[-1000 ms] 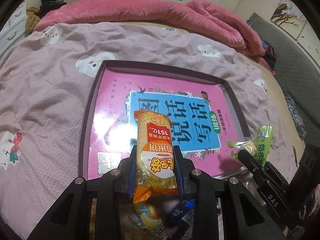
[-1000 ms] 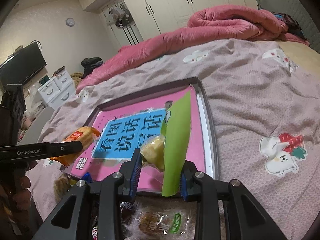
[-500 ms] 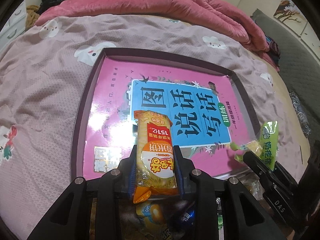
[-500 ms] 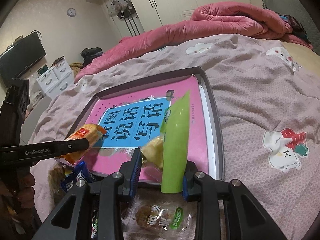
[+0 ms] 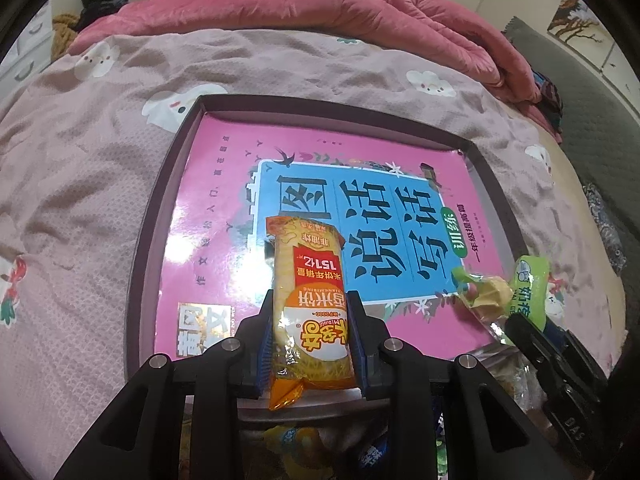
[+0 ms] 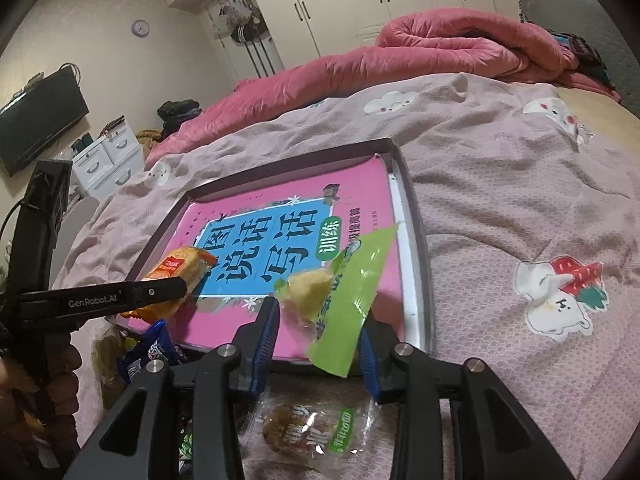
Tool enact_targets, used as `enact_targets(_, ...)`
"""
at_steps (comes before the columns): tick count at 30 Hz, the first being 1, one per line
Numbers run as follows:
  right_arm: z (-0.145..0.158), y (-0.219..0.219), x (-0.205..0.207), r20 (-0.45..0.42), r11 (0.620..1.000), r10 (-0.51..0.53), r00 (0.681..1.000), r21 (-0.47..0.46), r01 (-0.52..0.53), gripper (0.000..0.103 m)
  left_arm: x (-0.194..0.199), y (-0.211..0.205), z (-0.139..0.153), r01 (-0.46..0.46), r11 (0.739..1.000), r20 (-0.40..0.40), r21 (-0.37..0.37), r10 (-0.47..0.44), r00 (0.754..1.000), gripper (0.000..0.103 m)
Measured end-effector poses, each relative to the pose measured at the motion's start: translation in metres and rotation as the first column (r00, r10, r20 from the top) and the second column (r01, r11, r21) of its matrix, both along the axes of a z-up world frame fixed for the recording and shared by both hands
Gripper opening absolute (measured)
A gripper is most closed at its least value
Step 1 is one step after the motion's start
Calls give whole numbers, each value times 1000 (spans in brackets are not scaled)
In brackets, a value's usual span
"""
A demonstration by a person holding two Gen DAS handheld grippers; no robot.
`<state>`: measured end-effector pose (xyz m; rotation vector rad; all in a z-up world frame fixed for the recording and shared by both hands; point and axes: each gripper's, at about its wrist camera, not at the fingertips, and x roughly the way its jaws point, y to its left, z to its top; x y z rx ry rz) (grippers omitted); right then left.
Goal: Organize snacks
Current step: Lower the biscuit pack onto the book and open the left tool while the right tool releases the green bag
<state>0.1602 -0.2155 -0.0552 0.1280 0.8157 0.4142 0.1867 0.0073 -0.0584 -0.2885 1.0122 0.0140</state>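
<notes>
Right gripper [image 6: 318, 334] fingers have just been opening; green snack packet [image 6: 352, 292] tilts loose between them over the tray's [image 6: 420, 280] near edge, release underway. Left gripper [image 5: 311, 340] clamps orange rice-cracker pack [image 5: 310, 304] above the tray, next to place.

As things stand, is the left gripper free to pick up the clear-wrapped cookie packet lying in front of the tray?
Probably not: the left gripper is shut on the orange rice-cracker packet, so the clear-wrapped cookie packet stays out of its grasp until that is released.
</notes>
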Motion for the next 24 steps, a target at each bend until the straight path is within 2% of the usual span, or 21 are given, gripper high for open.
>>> enact_targets(7,6,-10,-12,20,999,-34,999,17,33,53,1,-2,-4,4,1000,5,-2,-4,1000,33)
enact_targets(15,9,-13,-13,28,998,-58,998,10,58,55,1,-2,0,-1,1000,16,8,1,1000,34)
enact_targets(24,14,-16,-17,47,997,-79,996,-6,80,60,-5,2,11,-18,999,46,35,16,999,52)
